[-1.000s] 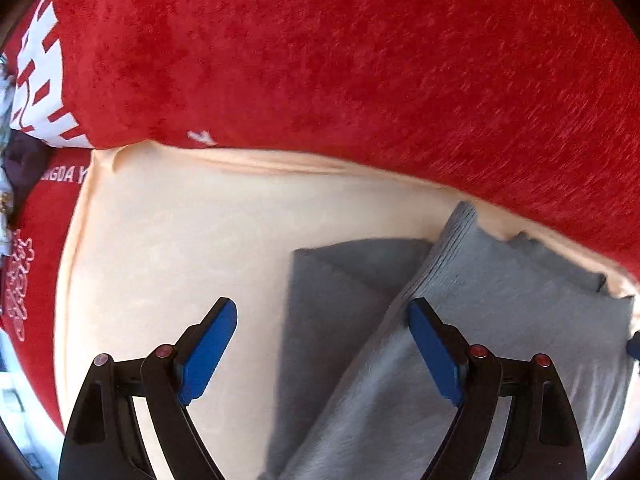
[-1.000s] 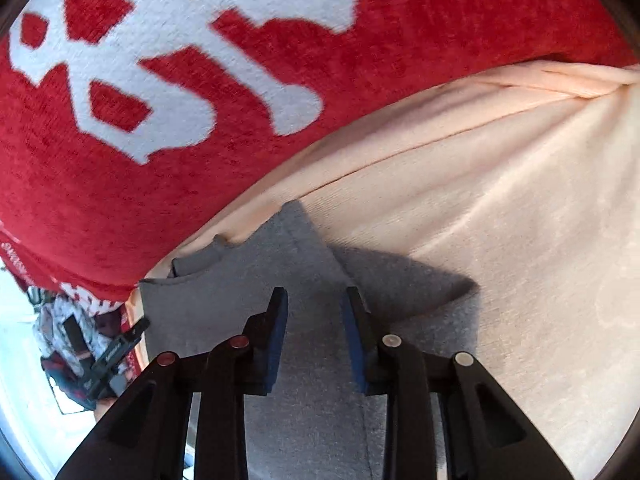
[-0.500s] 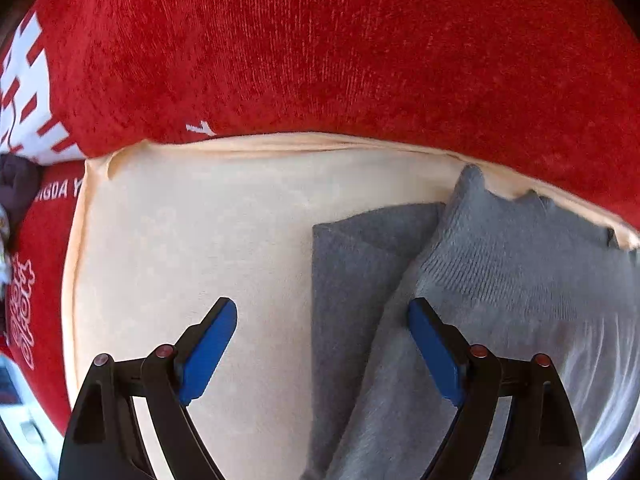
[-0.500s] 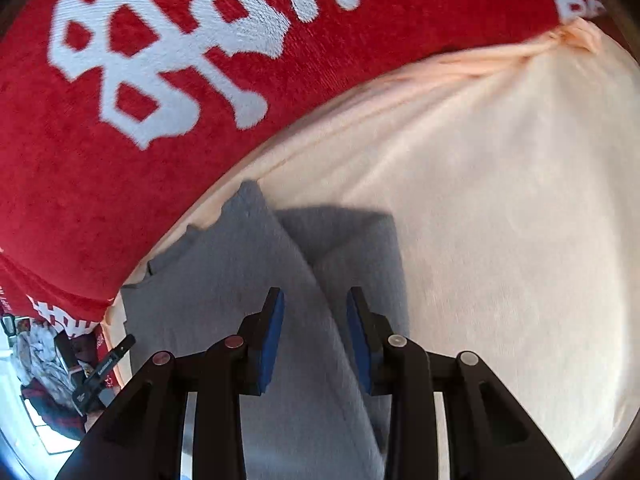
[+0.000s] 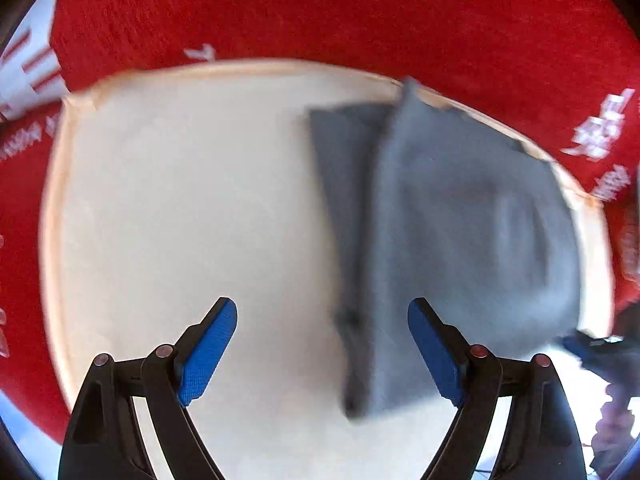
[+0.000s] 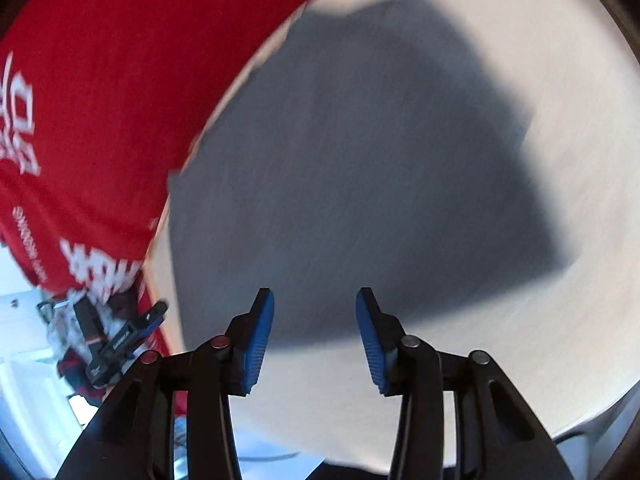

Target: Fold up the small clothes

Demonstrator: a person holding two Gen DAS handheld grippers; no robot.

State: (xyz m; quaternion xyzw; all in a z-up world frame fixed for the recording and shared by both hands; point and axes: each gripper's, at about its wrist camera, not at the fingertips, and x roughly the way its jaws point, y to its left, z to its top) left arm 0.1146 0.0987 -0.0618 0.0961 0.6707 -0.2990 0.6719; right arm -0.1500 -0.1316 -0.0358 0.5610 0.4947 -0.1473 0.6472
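A small grey garment (image 5: 452,224) lies folded on a cream cloth (image 5: 180,208), at the right of the left wrist view. It fills the middle of the right wrist view (image 6: 360,168), blurred. My left gripper (image 5: 322,316) is open and empty, above the garment's left edge. My right gripper (image 6: 315,304) is open and empty, just above the garment's near edge.
A red cloth with white lettering (image 5: 320,12) lies under the cream cloth and shows around it (image 6: 92,100). Dark equipment (image 6: 108,344) sits past the red cloth's edge at lower left in the right wrist view.
My right gripper has opened and let go of the grey garment, which now lies flat. Both grippers have pulled back, so more of the cream cloth shows.
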